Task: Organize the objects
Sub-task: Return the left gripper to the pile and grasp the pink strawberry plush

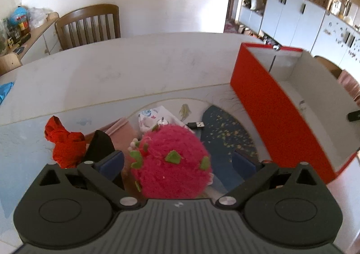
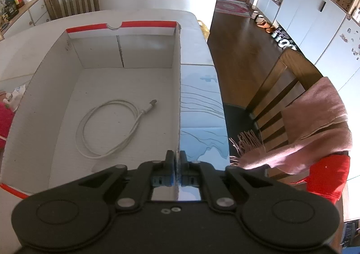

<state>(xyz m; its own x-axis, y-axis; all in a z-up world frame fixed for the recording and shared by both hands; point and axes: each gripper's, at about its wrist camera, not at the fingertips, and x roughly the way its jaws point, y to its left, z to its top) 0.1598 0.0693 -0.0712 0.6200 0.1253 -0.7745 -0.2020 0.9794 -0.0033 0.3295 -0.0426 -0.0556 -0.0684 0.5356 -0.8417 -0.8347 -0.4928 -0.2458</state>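
In the left wrist view, the left tongs [image 1: 177, 161] were seen spread wide, the blue pads standing clear on either side of a pink plush ball [image 1: 172, 162] with green felt bits. No pad was pressing on the ball, which lay between them on the desk [image 1: 126, 67]. A crumpled red cloth [image 1: 64, 143] lay just left of the left finger, and a black object beside it could not be identified. Behind the ball, a printed packet [image 1: 149, 116] and a small black USB stick [image 1: 196, 125] were seen, the stick resting at the edge of a dark blue patch on the desk's cover. The red box [image 1: 276, 119] stood open to the right, its white inside showing.

In the right wrist view, the right tongs [image 2: 177, 161] were found closed on the box's right wall [image 2: 177, 87], the thin cardboard edge pinched between the pads. A white cable [image 2: 112, 128] lay coiled on the box floor. The ball was glimpsed at the far left edge, outside the box. To the right, a chair [image 2: 281, 87] was draped with a pink scarf [image 2: 315, 128].
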